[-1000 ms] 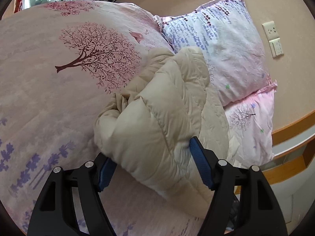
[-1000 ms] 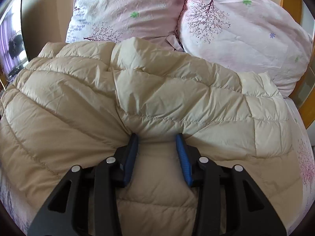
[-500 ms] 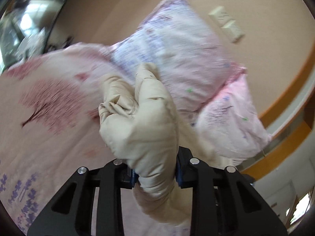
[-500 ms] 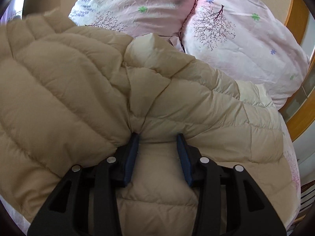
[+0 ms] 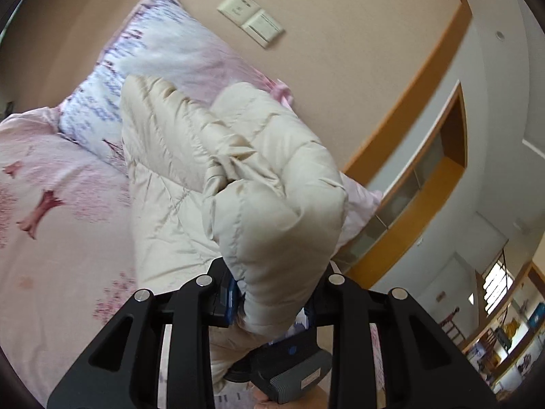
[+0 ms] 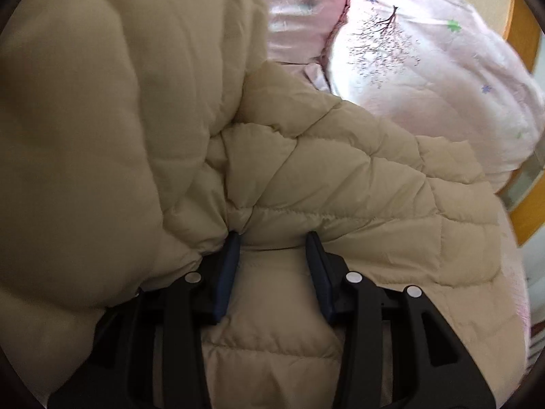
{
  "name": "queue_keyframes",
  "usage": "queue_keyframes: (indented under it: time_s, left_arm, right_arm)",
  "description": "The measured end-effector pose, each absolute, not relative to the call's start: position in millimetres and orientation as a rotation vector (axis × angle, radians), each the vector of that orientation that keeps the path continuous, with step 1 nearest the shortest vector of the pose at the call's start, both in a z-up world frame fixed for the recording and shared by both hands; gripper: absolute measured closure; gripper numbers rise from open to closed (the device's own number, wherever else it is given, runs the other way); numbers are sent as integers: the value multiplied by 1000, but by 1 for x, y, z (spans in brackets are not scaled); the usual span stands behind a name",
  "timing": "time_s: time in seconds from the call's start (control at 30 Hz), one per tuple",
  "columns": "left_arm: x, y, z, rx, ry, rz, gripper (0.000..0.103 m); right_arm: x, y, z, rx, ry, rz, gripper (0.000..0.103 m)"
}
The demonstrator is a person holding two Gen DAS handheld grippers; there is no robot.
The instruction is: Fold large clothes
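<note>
A beige quilted down jacket (image 5: 272, 204) lies on a pink bed. My left gripper (image 5: 272, 303) is shut on a thick bunched fold of the jacket and holds it lifted above the bed; the fold hides the fingertips. In the right wrist view the jacket (image 6: 340, 187) fills most of the frame. My right gripper (image 6: 272, 242) is shut on the jacket, its blue pads (image 6: 228, 266) pressing a wad of the fabric. A lifted part of the jacket hangs close on the left of that view.
Two pink floral pillows (image 6: 425, 85) lean against the beige wall at the bed's head; one also shows in the left wrist view (image 5: 153, 58). The pink duvet with tree print (image 5: 51, 204) covers the bed. A wooden headboard rail (image 5: 425, 78) and wall switches (image 5: 252, 17) are behind.
My left gripper closed on the jacket fold and lifted it up and to the right, swinging toward the wall. The raised jacket has moved in over the left of the right wrist view.
</note>
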State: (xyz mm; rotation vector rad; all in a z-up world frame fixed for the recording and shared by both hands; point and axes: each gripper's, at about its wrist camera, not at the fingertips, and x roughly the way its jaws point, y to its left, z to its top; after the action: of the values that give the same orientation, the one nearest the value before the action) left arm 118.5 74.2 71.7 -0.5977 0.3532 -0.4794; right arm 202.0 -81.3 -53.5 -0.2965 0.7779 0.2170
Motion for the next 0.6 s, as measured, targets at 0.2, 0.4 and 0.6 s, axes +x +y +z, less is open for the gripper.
queue_keyframes:
  time_s: [0.2, 0.4, 0.6]
  left_arm:
    - [122, 54, 68, -580, 371, -492, 75]
    - [121, 36, 68, -550, 386, -522, 75]
    - [126, 2, 62, -520, 435, -591, 75]
  right_arm:
    - [189, -154, -19, -40, 783, 381, 39]
    - [159, -229, -6, 9, 752, 243, 29]
    - [172, -255, -36, 44, 873, 176, 29]
